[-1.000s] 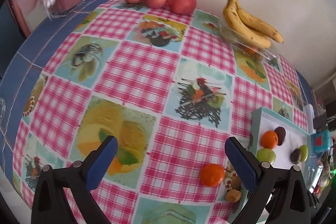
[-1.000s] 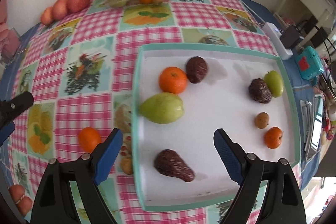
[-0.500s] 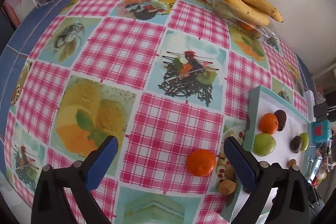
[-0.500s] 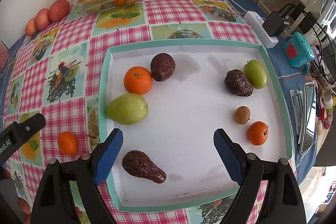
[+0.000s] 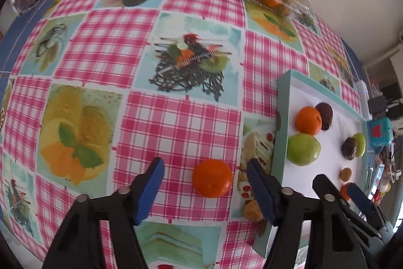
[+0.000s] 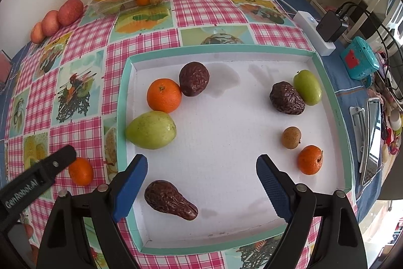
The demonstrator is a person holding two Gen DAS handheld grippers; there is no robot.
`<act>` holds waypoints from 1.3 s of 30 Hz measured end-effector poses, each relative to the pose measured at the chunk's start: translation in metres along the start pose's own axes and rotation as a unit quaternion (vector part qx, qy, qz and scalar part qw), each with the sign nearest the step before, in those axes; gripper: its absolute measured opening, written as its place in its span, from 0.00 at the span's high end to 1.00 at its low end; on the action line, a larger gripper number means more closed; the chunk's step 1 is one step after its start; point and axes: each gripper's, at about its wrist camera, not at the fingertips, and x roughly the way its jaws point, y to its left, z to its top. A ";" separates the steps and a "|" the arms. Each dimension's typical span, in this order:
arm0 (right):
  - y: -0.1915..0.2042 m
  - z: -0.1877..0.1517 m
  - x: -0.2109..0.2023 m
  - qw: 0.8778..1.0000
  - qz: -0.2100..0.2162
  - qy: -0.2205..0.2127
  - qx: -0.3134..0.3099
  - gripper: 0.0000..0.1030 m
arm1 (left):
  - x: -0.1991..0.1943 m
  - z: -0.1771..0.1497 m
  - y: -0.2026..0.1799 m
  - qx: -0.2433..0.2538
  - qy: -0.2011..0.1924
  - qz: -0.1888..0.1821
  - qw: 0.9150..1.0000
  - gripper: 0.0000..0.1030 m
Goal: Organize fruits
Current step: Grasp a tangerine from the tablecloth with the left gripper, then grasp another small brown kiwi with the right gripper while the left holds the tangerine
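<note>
- Left wrist view: the left gripper (image 5: 205, 183) straddles a small round orange mandarin (image 5: 212, 178) lying on the pink-checked tablecloth (image 5: 176, 122). Its jaws are closing, and the blue pads appear not yet to touch the fruit.
- The mandarin sits just beside the shallow white tray with a teal rim (image 5: 280, 148). That tray already holds a second mandarin, a green pear and dark wrinkled fruits.
- The right gripper (image 6: 201, 187) hangs wide and empty over the tray.
- The step in hand is the pickup. Next comes a firm, gentle squeeze, a lift, and a carry over the rim.
</note>
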 end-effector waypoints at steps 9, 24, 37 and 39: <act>0.000 0.000 0.000 1.000 0.002 0.001 0.001 0.14 | 0.007 -0.003 -0.002 0.005 0.011 0.002 1.000 0.55; 0.003 0.000 -0.001 1.000 -0.001 0.000 -0.006 0.14 | -0.003 -0.004 0.008 -0.005 0.005 -0.011 1.000 0.64; 0.039 -0.011 -0.006 0.998 0.044 -0.006 -0.055 0.14 | -0.062 0.008 0.067 -0.060 -0.068 -0.004 0.996 0.64; 0.049 -0.015 -0.007 0.996 0.055 -0.010 -0.073 0.14 | -0.067 0.007 0.071 -0.068 -0.075 -0.005 0.995 0.64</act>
